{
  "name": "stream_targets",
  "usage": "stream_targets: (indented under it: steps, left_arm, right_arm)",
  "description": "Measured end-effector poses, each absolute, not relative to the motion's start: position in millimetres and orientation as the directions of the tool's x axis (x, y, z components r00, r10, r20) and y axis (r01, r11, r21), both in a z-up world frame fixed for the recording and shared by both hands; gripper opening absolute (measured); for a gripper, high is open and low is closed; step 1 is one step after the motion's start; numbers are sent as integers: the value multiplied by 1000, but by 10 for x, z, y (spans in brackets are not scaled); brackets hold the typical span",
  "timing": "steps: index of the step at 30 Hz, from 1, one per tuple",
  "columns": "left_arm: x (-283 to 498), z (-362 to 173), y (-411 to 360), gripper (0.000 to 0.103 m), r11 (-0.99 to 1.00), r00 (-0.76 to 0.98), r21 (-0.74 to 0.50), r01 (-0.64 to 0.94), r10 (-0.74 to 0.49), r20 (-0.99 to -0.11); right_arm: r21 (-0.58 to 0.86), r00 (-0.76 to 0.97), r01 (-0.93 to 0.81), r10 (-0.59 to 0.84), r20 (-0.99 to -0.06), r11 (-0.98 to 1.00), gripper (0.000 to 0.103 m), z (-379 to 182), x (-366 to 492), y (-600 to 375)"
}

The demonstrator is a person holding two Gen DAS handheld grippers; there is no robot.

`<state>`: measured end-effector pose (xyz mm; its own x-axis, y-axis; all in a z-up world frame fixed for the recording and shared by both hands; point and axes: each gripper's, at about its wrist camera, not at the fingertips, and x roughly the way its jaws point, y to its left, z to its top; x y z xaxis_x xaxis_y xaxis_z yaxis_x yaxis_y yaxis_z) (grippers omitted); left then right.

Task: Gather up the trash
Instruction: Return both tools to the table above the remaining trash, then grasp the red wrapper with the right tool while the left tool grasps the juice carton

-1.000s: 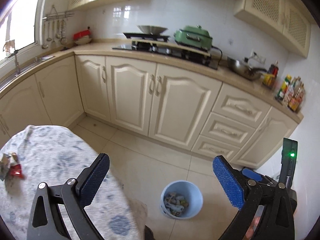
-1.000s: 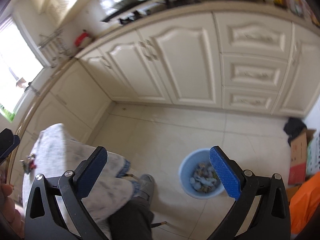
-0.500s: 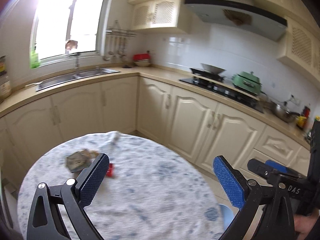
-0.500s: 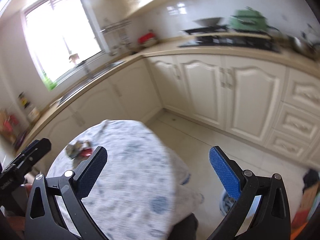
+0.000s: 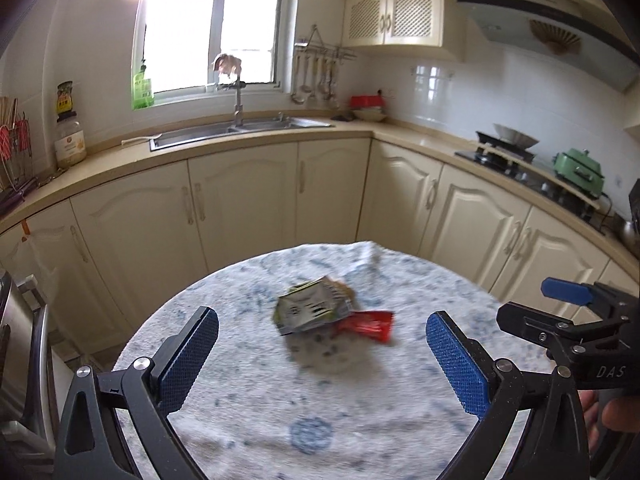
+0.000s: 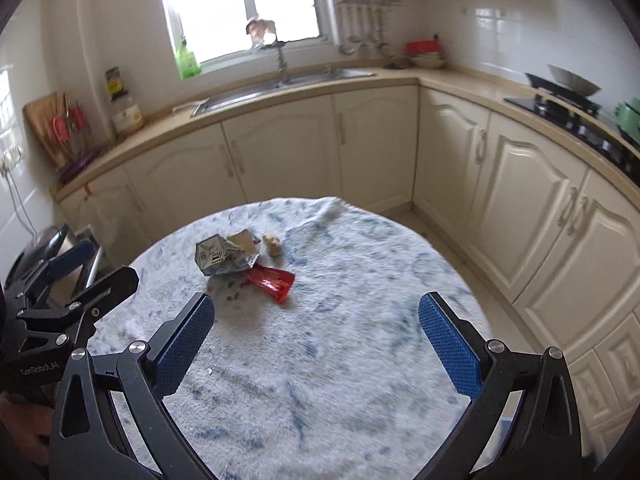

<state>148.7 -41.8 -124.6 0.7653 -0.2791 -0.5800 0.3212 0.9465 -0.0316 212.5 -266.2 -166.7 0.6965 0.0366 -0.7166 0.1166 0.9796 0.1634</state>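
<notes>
A pair of wide-spread blue-padded fingers of the left gripper [image 5: 322,354] hovers over a round table [image 5: 248,392] draped in a blue-flecked white cloth. Ahead of the jaws, roughly centred between them, lies a crumpled green-and-white carton [image 5: 310,311], touching a red wrapper [image 5: 370,325] on its right side. Beyond the right jaw, the right gripper [image 5: 560,308] reaches in, a hand [image 5: 612,414] behind it.

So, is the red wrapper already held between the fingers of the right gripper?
No, the red wrapper lies on the round table, ahead of the open, empty right gripper.
</notes>
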Motion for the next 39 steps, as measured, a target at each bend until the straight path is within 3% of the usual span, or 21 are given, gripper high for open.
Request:
stream_targets:
  steps: [11, 19, 21, 23, 25, 31, 32, 33, 34, 39]
  left_arm:
    - [2669, -1835, -506, 102, 910, 677, 124, 396, -199, -709]
    - [3218, -2179, -786, 100, 792, 716, 320, 521, -201, -668]
    - [3337, -2306, -815, 94, 767, 700, 317, 558, -229, -677]
    - [3399, -2362, -815, 71, 759, 663, 274, 591, -263, -701]
    - [3500, -2396, -801, 58, 760, 589, 158, 630, -335, -735]
    - [3673, -2469, -734, 51, 790, 553, 51, 611, -380, -741]
    - [3682, -2471, -722, 25, 791, 548, 39, 610, -387, -741]
    - [3706, -2497, -714, 21, 793, 526, 17, 609, -388, -757]
    - [3722, -2526, -699, 3, 797, 515, 4, 604, -386, -765]
    - [3683, -2554, -655, 5, 805, 502, -25, 593, -393, -771]
  right_arm:
    - [123, 554, -18, 112, -825, 992, 103, -2561, 3051, -2502]
    - [100, 503, -143, 159, -850, 985, 98, -2877, 3384, -2442]
    - [105, 493, -168, 176, -852, 980, 93, -2913, 3445, -2431]
    - [117, 489, -189, 197, -849, 975, 85, -2941, 3491, -2413]
    - [73, 498, -217, 175, -850, 973, 80, -2952, 3517, -2331]
    - [78, 509, -259, 205, -836, 963, 26, -2900, 3484, -2177]
    - [78, 511, -253, 201, -836, 964, 23, -2900, 3479, -2163]
    - [78, 512, -247, 198, -836, 966, 22, -2897, 3468, -2157]
    - [84, 511, -240, 199, -836, 967, 20, -2895, 3452, -2159]
    - [119, 509, -209, 212, -835, 971, 14, -2855, 3310, -2187]
